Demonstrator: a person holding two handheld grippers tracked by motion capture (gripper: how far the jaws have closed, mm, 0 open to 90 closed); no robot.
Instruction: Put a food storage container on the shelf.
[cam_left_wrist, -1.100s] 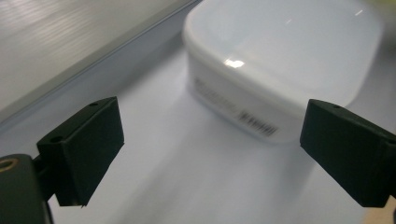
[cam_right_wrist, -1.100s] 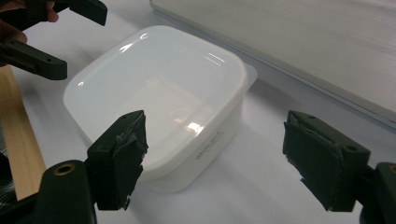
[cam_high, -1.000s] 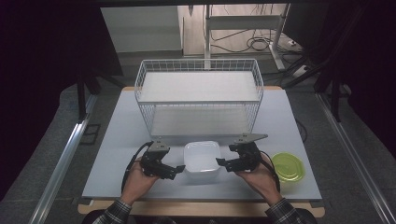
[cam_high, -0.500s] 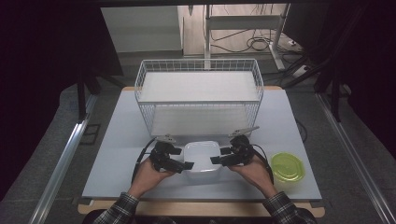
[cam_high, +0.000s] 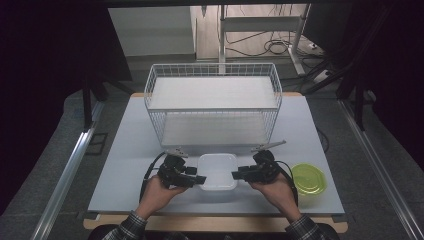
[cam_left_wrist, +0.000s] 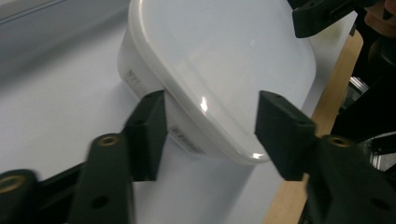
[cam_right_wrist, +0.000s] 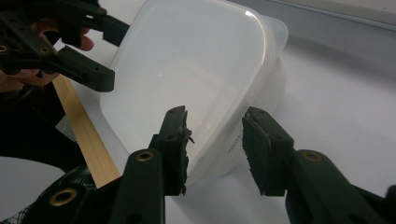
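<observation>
My left tongs (cam_high: 199, 179) spread wide, jaws straddling left edge of tub (cam_high: 217, 171), not pinching. Right tongs (cam_high: 237, 175) also spread, jaws either side of tub's right rim. Tub sits lidded at table (cam_high: 125, 150) front, between both hands. Basket (cam_high: 214, 103) behind it, green lid (cam_high: 308, 178) off right.

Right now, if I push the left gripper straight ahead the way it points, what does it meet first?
The left gripper, jaws open, points at the white container. Its rim already sits between the jaws, so it would likely meet that edge first. Contact is unclear.
</observation>
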